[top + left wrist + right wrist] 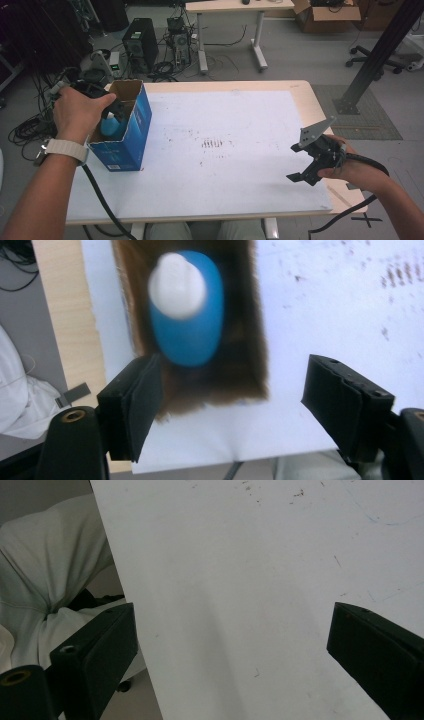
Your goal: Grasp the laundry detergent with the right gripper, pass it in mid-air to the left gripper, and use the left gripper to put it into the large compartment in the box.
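Left gripper (pixel 232 405), jaws spread and empty, hangs above the box (pixel 131 131); bottle (pixel 186 310) stands upright inside, at 11 o'clock.

The high view is evenly lit and fairly soft in detail, with the white desk (pixel 240 150) bright but free of glare and only faint shadows beside the blue box (pixel 125 135). In the left gripper view the blue bottle (pixel 187 310) and box opening are smeared by blur, while the near fingers (pixel 135 405) look sharper. The right gripper view is dimmer and greyish, with soft shading across the desk.
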The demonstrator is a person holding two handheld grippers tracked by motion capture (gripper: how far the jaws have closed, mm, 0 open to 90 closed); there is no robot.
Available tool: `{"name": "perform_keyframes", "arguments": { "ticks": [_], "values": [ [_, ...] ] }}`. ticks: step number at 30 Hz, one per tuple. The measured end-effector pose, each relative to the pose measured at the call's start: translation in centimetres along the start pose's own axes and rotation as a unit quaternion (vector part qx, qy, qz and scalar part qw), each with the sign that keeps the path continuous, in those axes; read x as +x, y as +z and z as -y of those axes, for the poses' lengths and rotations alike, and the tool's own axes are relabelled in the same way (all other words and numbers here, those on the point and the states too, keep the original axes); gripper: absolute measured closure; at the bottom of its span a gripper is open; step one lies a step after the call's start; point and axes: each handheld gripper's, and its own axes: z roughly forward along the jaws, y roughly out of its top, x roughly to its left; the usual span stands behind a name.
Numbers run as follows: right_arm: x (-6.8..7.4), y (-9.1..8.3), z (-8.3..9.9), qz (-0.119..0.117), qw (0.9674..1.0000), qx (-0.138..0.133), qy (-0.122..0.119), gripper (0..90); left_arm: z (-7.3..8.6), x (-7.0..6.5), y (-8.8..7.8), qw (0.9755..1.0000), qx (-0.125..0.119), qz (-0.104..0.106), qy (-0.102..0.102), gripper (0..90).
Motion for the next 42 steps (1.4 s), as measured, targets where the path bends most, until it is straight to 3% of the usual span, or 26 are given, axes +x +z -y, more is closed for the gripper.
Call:
{"name": "perform_keyframes", "arguments": {
  "ticks": [2,13,24,42],
  "values": [
    [0.1,-0.1,-0.1,0.001,1.0000,-0.002,-0.001,5.9,0.4,-0.6,-0.5,0.9999,0.002,0.010,0.005,22.9],
    [1.1,-0.4,-0.3,0.003,0.9999,-0.006,-0.013,5.9,2.6,-3.6,-3.0,0.9992,-0.001,0.017,0.035,21.8],
    [1.7,-0.7,-0.1,0.005,0.9998,-0.011,-0.018,6.5,4.4,-7.0,-3.9,0.9973,0.003,0.028,0.068,14.7],
    [1.9,-0.8,-0.1,0.005,0.9997,-0.013,-0.022,6.4,4.9,-10.1,-4.4,0.9943,0.008,0.043,0.098,5.4]
  ]
}}
